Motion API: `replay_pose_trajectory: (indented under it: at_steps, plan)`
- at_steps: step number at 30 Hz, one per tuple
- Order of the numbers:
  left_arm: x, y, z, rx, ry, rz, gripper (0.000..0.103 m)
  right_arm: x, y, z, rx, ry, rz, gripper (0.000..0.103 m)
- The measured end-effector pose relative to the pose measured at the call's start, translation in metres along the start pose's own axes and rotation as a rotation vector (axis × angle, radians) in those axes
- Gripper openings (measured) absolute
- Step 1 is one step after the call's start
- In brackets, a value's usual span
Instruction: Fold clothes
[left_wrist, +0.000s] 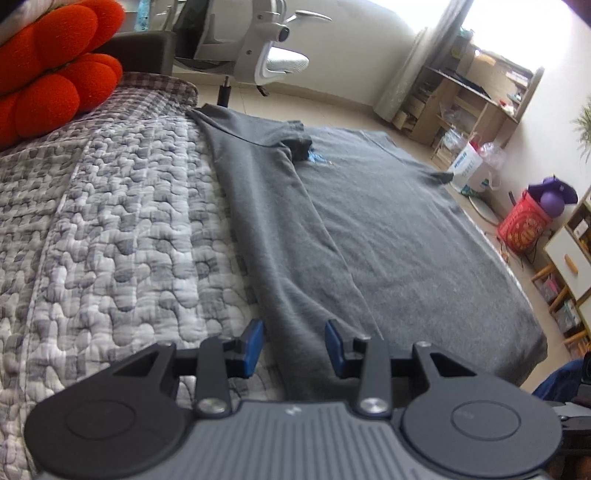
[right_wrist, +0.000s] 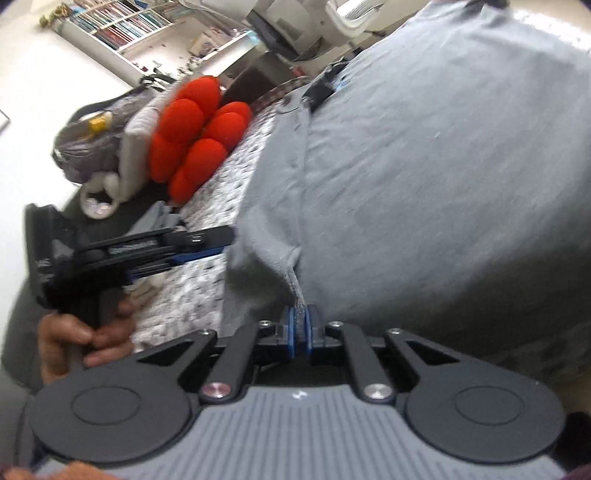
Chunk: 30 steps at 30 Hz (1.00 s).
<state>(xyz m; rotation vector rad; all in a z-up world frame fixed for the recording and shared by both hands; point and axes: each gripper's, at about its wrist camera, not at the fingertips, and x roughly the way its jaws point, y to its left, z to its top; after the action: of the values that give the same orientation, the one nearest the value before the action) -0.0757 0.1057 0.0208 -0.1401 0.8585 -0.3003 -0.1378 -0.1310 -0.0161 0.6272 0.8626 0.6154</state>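
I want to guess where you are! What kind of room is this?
Probably a bedroom that doubles as a study. A grey shirt lies on a quilted bed, with a red cushion, an office chair and shelves nearby.

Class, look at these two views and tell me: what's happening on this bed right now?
A person is folding a grey T-shirt spread on a grey-and-white quilted bedspread. One long side is already folded inward. The right gripper is shut, pinching the fabric at the shirt's near edge. The left gripper is open, holding nothing, poised over the folded strip at the near end. An orange-red lobed cushion sits off to the side.
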Motion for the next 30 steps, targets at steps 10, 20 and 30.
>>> replay_pose_trajectory:
  at_steps: [10, 20, 30]
  plan:
    - [-0.027, -0.014, -0.031, 0.106, 0.016, 0.052, 0.039, -0.007, -0.015, -0.006, 0.114, 0.0, 0.046, 0.011]
    - [-0.051, -0.07, -0.104, 0.396, 0.005, 0.109, 0.043, -0.017, -0.006, 0.004, 0.164, -0.053, 0.104, 0.011]
    - [-0.035, -0.094, -0.116, 0.447, -0.08, 0.339, 0.051, -0.023, 0.006, 0.01, 0.134, -0.072, 0.143, 0.011]
